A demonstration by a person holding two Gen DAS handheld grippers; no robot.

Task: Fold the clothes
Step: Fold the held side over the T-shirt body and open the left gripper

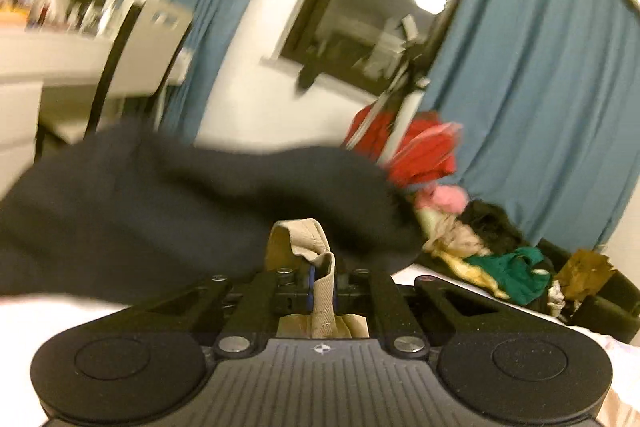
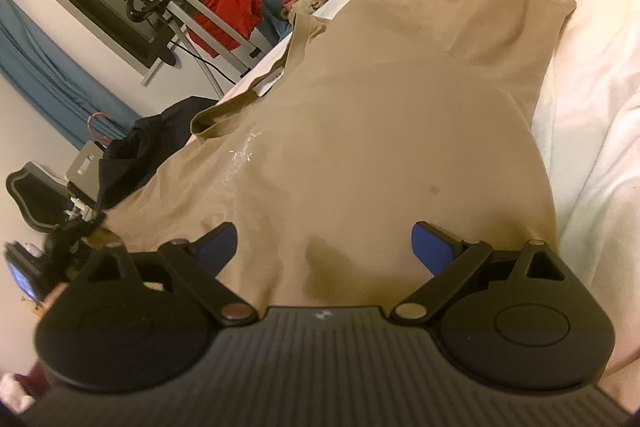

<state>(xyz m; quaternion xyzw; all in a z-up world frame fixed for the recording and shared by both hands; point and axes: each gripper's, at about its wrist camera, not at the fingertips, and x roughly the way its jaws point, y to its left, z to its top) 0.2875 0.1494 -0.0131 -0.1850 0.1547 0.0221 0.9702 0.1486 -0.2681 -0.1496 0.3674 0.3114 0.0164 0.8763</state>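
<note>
Left wrist view: the left gripper (image 1: 322, 277) pinches a tan strap of the tan top (image 2: 360, 115), which lies spread on the bed (image 2: 592, 75). Only that thin strap is held; it may slip, or stretch. The right gripper (image 2: 324, 247) gapes wide, empty, at six o'clock of the top.

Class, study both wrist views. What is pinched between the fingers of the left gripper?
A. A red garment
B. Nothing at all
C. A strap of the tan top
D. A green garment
C: in the left wrist view the left gripper is shut on a tan ribbed strap, the same colour as the tan top spread on the bed under the open right gripper.
</note>
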